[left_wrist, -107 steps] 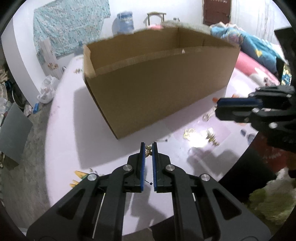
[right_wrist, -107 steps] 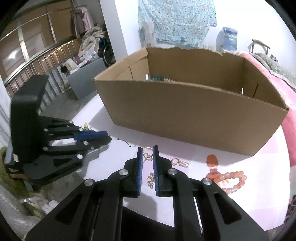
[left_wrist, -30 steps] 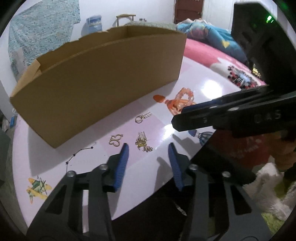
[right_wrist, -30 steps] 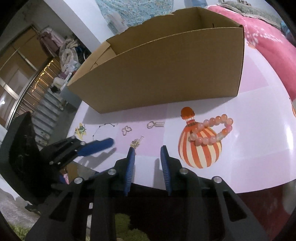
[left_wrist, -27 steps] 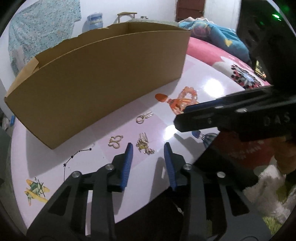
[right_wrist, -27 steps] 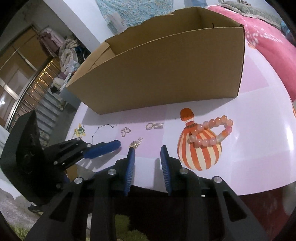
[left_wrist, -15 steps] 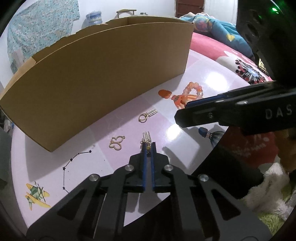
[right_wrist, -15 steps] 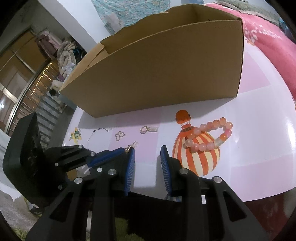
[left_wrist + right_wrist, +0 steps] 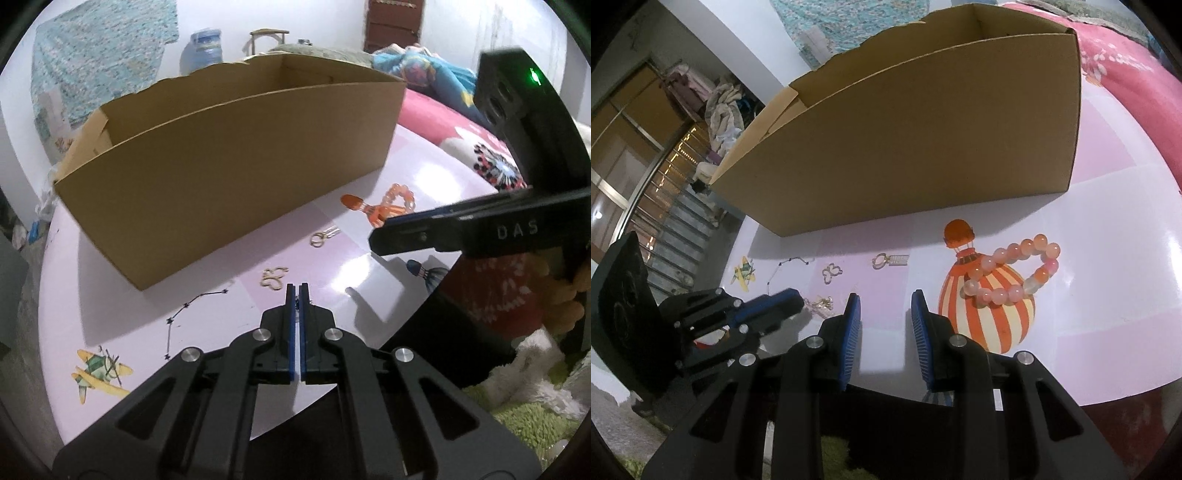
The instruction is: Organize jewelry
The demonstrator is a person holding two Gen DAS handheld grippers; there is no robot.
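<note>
Left gripper (image 9: 297, 291) now closed on gold earring (image 9: 820, 305), lifted slightly off table (image 9: 110, 302)

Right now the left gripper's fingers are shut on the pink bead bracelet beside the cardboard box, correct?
Not quite. The left gripper is shut on the small gold charm, as the right wrist view shows; the pink bead bracelet lies untouched beside the cardboard box.

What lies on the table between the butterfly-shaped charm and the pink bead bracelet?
One piece: the gold ring charm with its ridged bar, lying flat between the butterfly-shaped charm and the pink bead bracelet. The rest is bare table; the right wrist view shows it best.
</note>
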